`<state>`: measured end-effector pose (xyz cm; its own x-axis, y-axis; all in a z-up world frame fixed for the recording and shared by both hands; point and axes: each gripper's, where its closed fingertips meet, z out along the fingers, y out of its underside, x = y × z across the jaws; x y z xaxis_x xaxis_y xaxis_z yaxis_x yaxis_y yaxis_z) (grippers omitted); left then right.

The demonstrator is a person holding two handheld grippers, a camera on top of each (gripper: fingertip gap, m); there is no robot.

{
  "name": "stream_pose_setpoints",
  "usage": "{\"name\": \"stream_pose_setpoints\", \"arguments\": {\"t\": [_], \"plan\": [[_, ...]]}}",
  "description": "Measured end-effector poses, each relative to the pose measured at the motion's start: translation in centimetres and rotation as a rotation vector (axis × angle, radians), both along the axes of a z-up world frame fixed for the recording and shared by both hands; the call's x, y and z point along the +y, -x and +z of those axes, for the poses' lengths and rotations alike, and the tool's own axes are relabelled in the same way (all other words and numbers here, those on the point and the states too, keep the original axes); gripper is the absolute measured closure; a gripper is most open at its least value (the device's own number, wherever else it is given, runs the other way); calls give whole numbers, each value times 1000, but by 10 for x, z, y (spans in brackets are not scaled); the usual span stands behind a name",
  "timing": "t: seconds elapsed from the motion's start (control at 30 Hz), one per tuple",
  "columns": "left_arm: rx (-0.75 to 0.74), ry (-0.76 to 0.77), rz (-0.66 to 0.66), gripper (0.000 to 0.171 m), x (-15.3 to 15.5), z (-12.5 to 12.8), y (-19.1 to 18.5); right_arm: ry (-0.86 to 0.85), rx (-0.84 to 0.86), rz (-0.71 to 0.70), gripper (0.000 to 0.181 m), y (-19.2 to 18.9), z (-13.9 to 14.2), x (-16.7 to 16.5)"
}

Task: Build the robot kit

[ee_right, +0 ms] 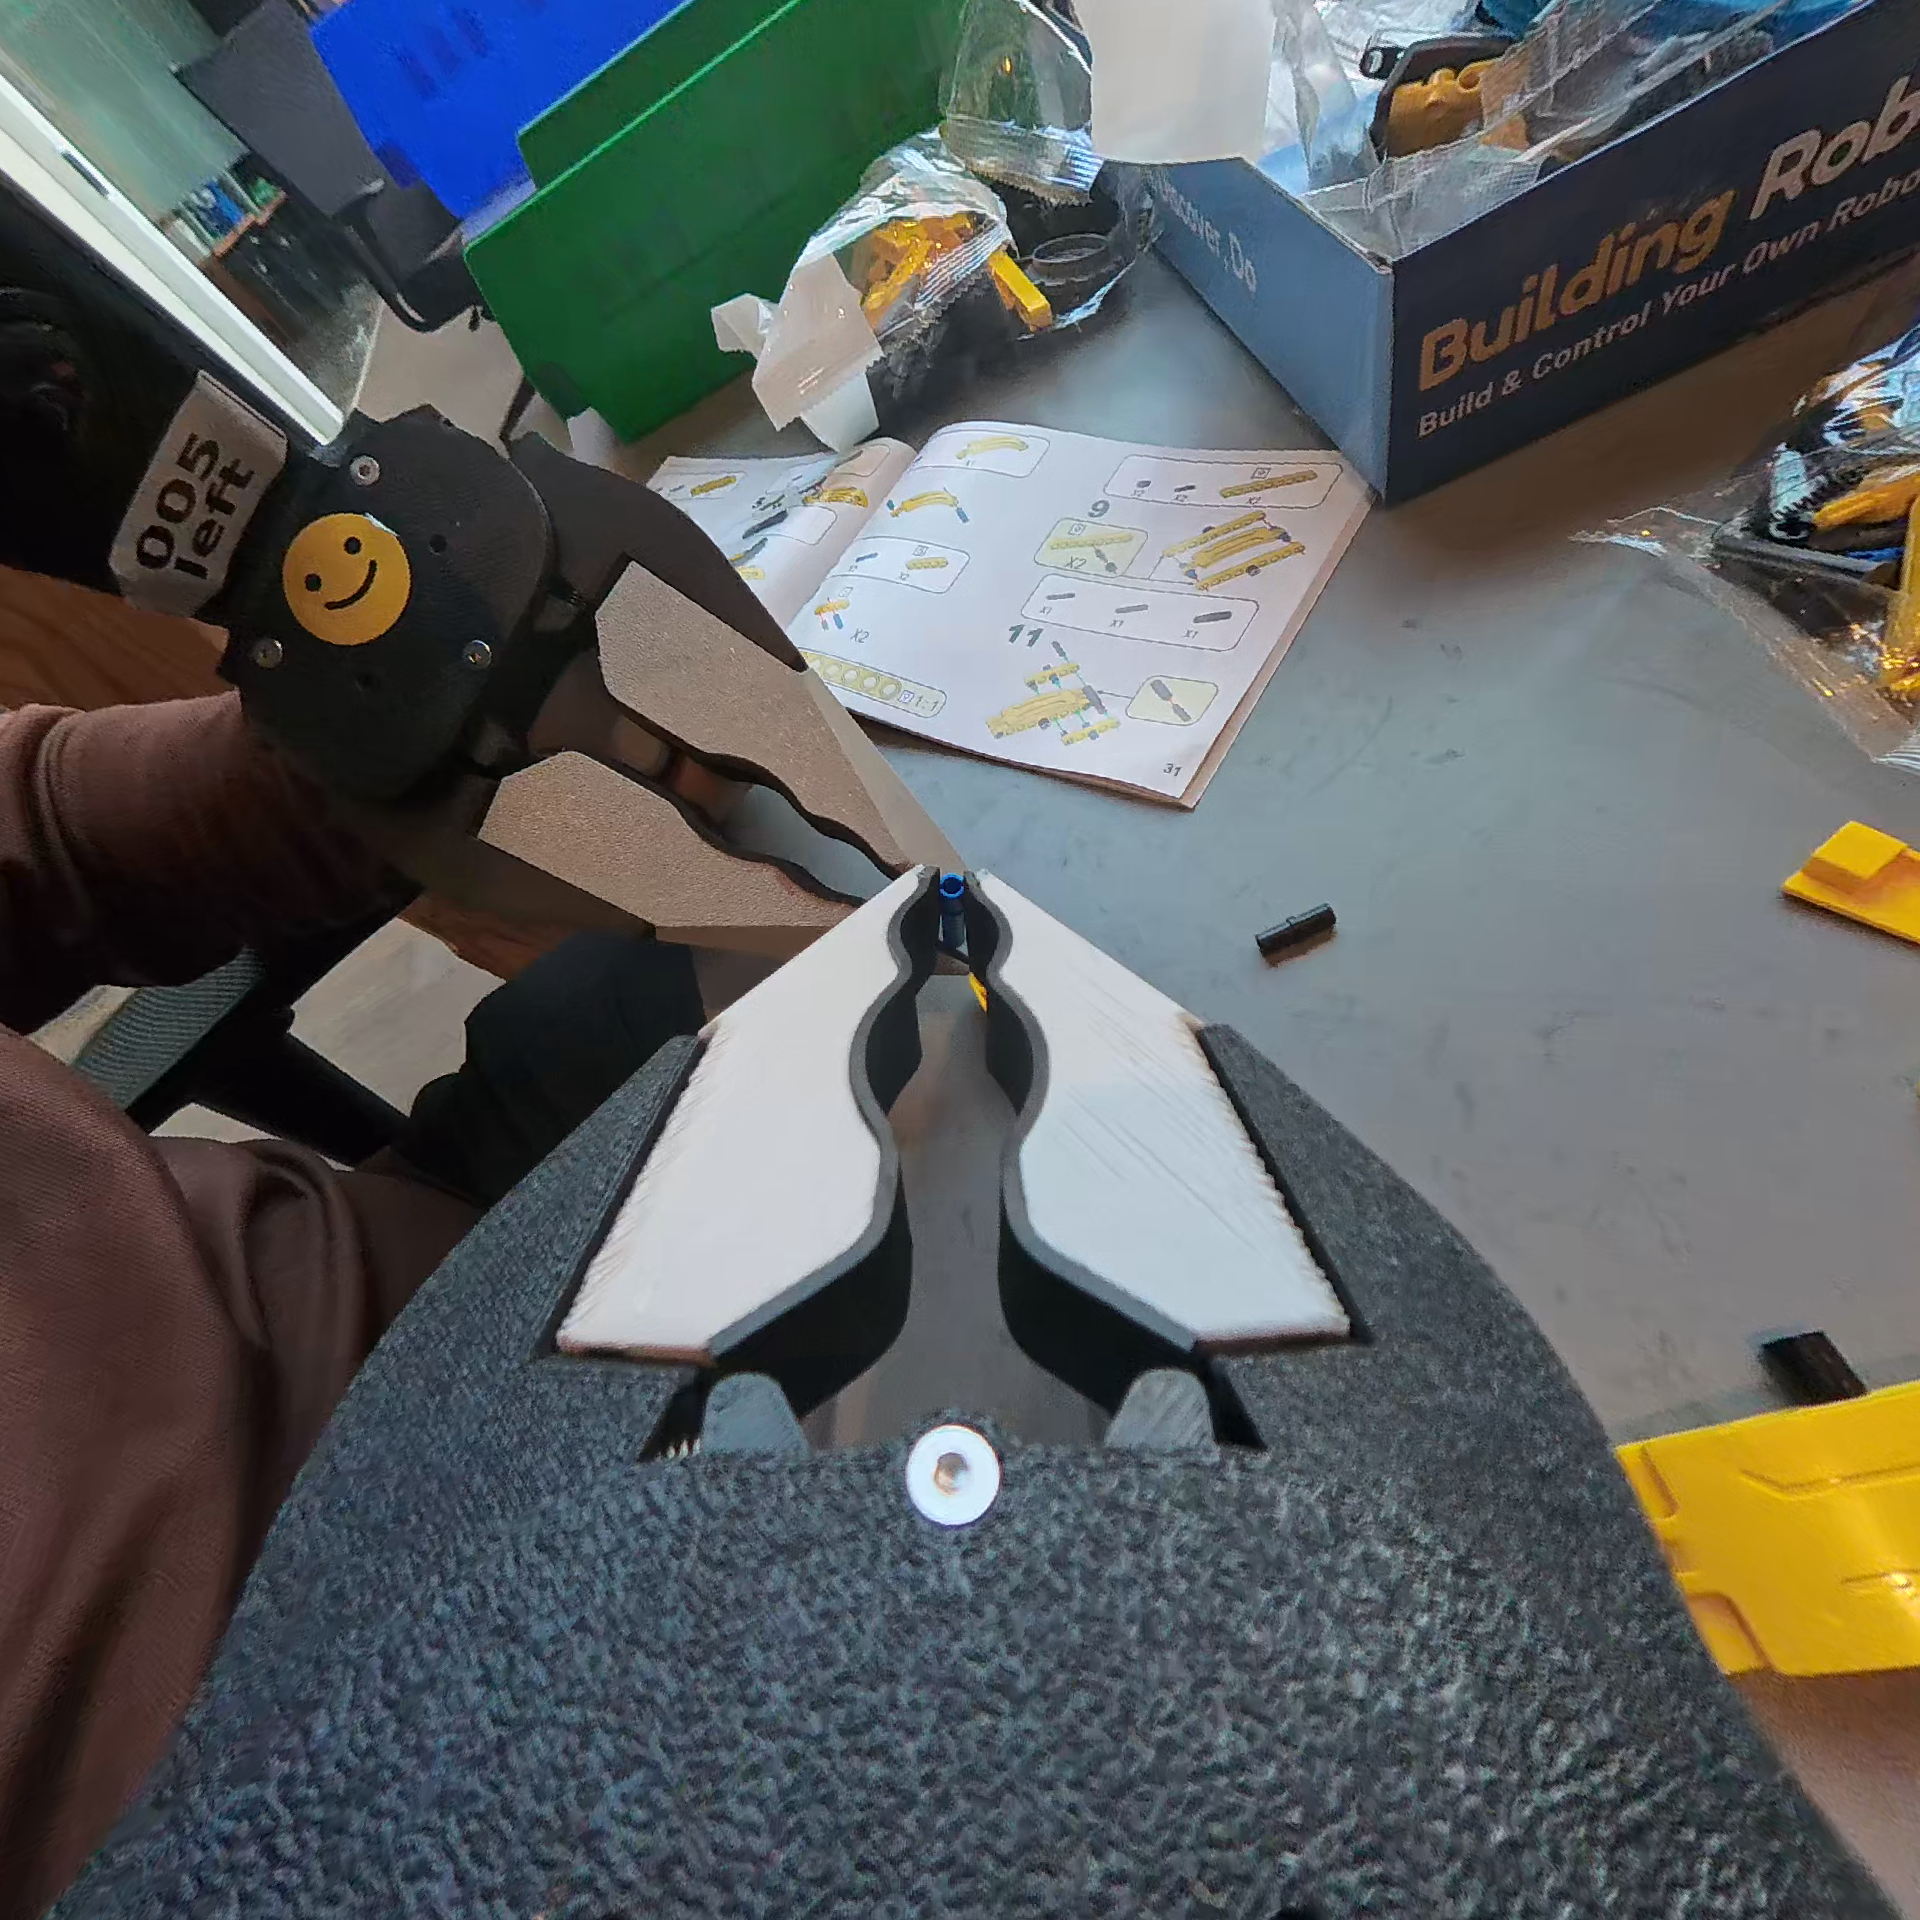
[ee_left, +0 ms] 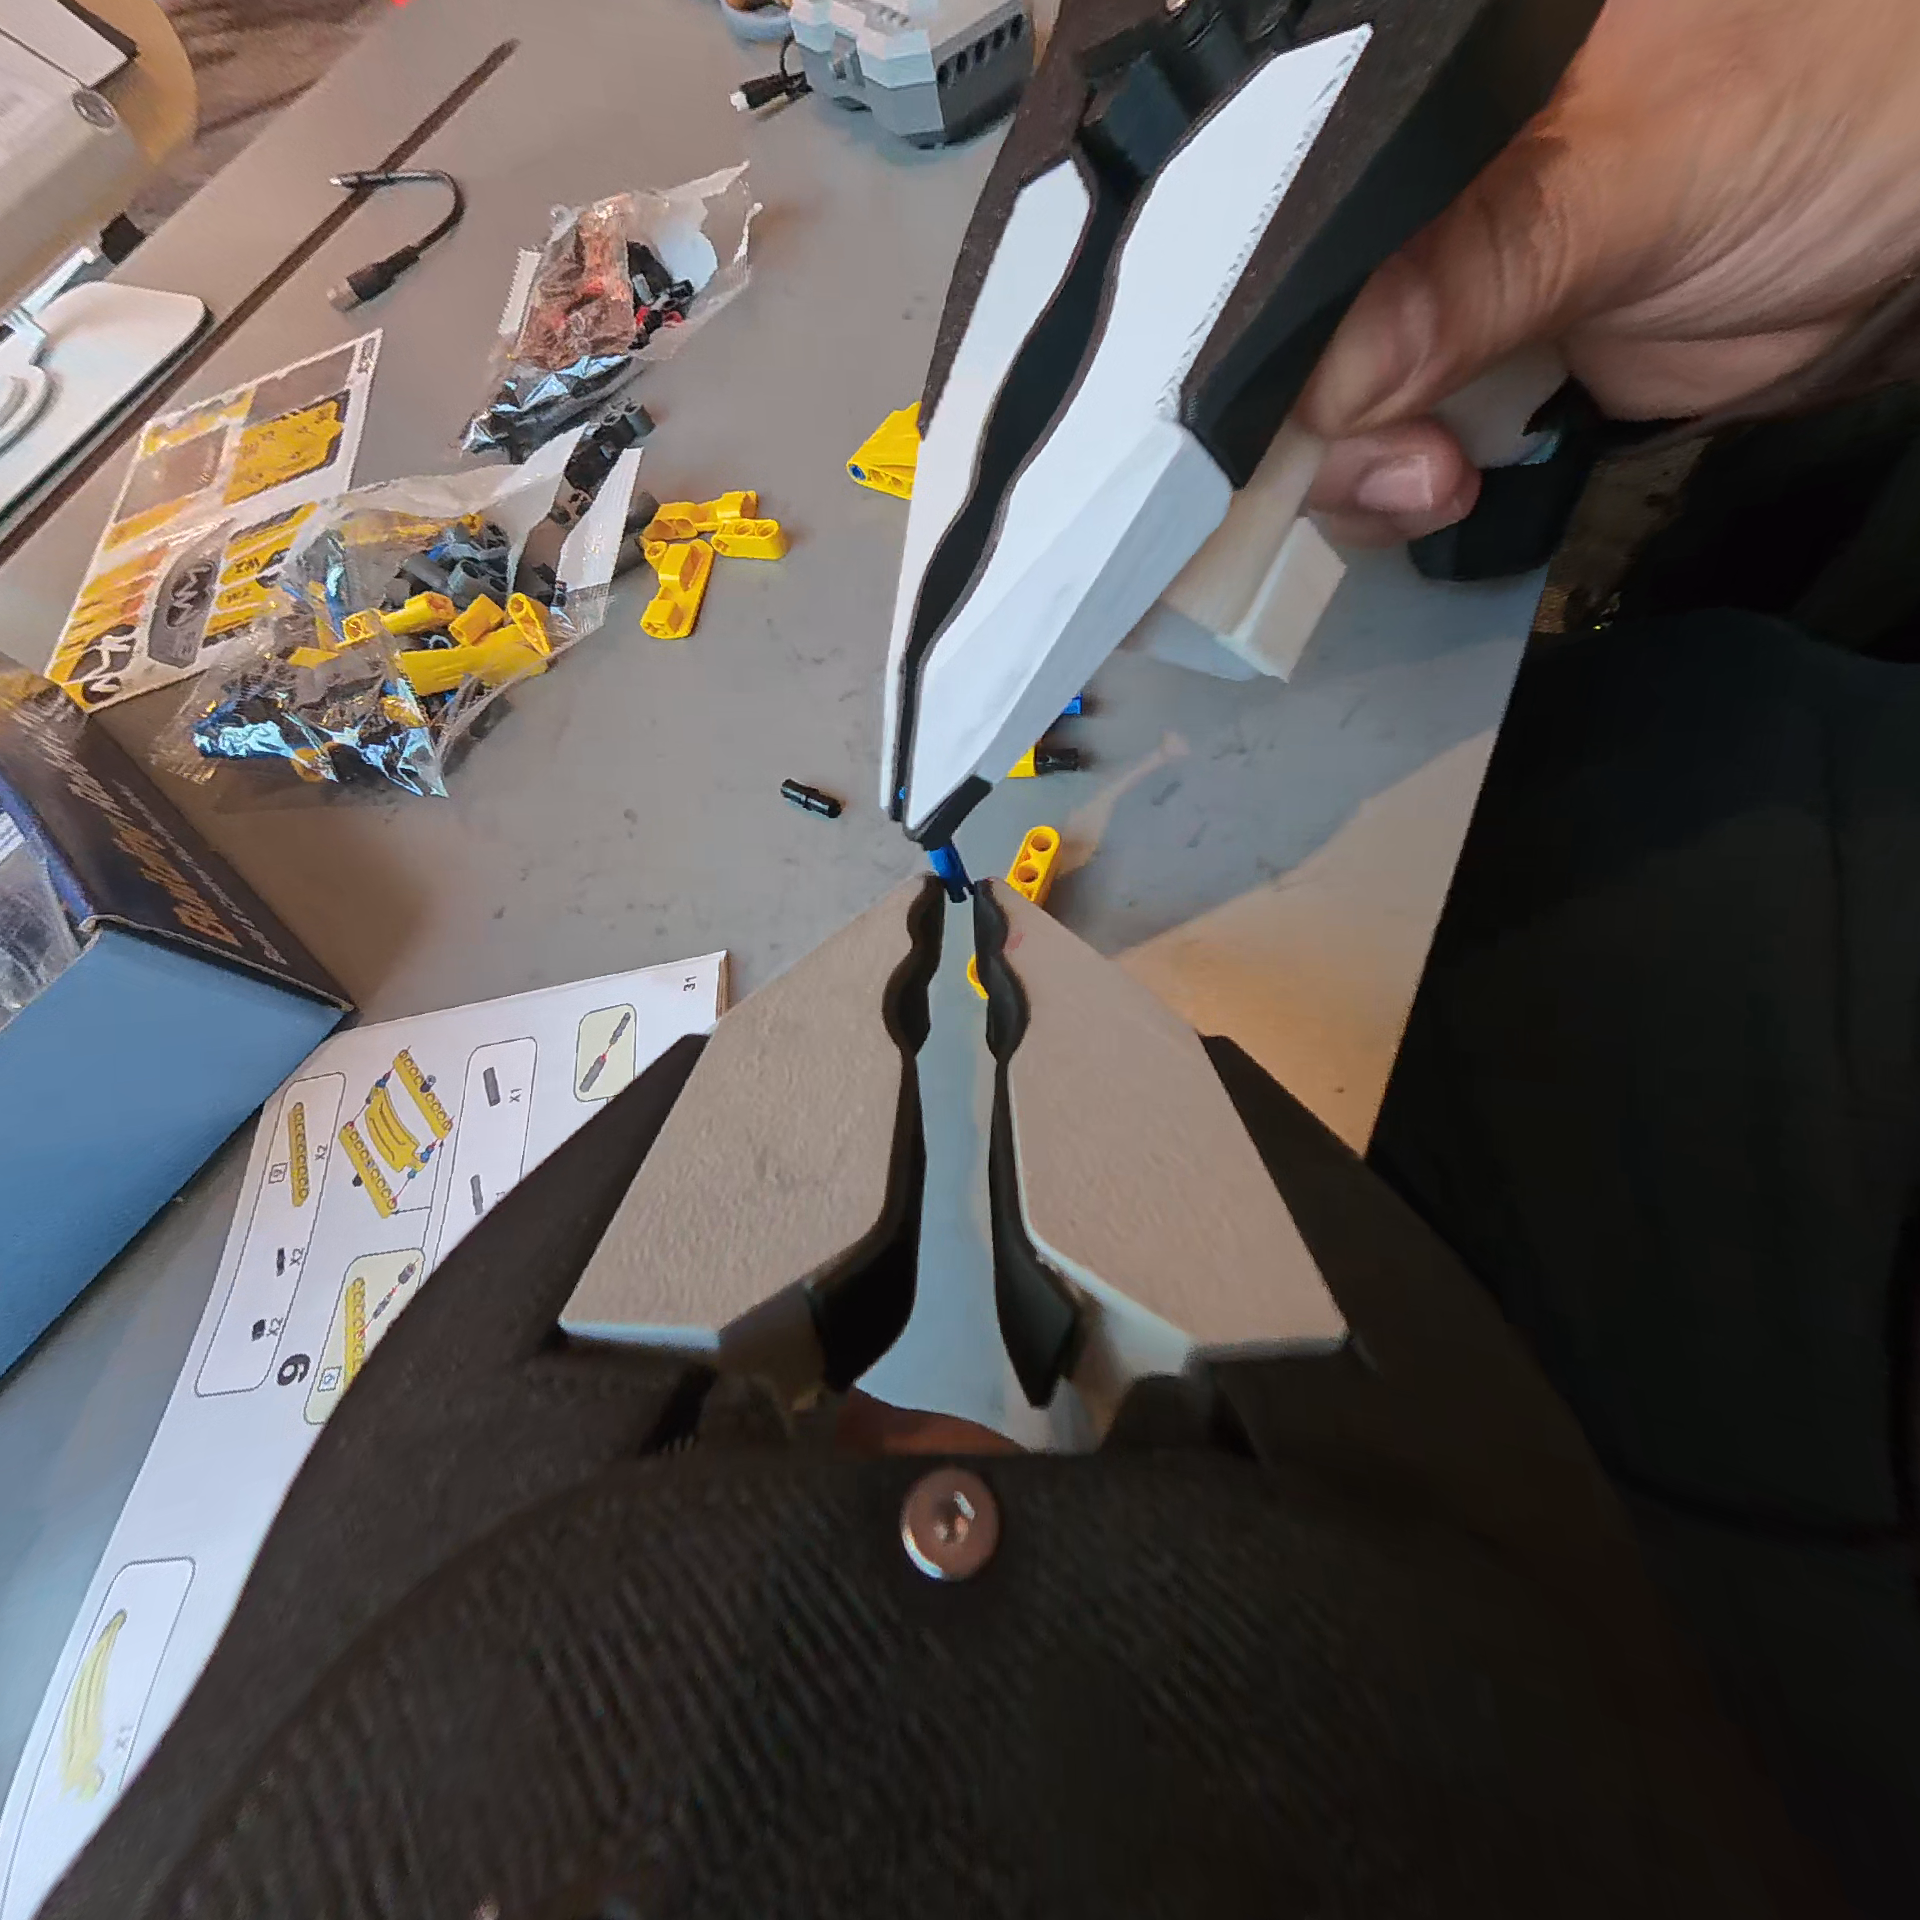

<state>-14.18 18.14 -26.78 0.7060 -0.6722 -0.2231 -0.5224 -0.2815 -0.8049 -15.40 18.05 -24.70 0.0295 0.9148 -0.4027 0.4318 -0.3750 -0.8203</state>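
A small blue pin is pinched between the white fingertips of my right gripper, which comes down from the upper right in a hand. The pin's lower end sits between the nearly closed grey tips of my left gripper. In the right wrist view the pin stands between the tips of my right gripper, and my left gripper meets it tip to tip from the left, jaws closed. A short yellow holed beam lies just behind the left gripper's right finger.
On the grey table lie a black pin, loose yellow pieces, bags of parts, an open instruction booklet, a blue box, yellow panels and green bins. The table edge runs close on the right. Left and right tips are no more than a few centimetres apart.
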Motion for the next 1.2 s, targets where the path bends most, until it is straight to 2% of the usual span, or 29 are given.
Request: {"name": "stream_pose_setpoints", "arguments": {"t": [0.27, 0.4, 0.57, 0.83, 1.2], "plan": [[7, -5, -4, 169, 0, 0, -1, 26, 11, 8, 178, -1, 0, 0], [8, -25, 4, 160, 1, 2, -3, 31, 11, 16, 177, 0, -1, -3], [4, -30, 23, 170, 3, 3, 0, 16, 9, 15, 178, -2, 0, -2], [2, -36, 27, 170, 4, 3, 0, -76, -9, 58, 174, -11, 5, -3], [23, -47, -5, 171, 1, 2, -4, -155, -48, 90, 176, -8, -3, -7]]}}
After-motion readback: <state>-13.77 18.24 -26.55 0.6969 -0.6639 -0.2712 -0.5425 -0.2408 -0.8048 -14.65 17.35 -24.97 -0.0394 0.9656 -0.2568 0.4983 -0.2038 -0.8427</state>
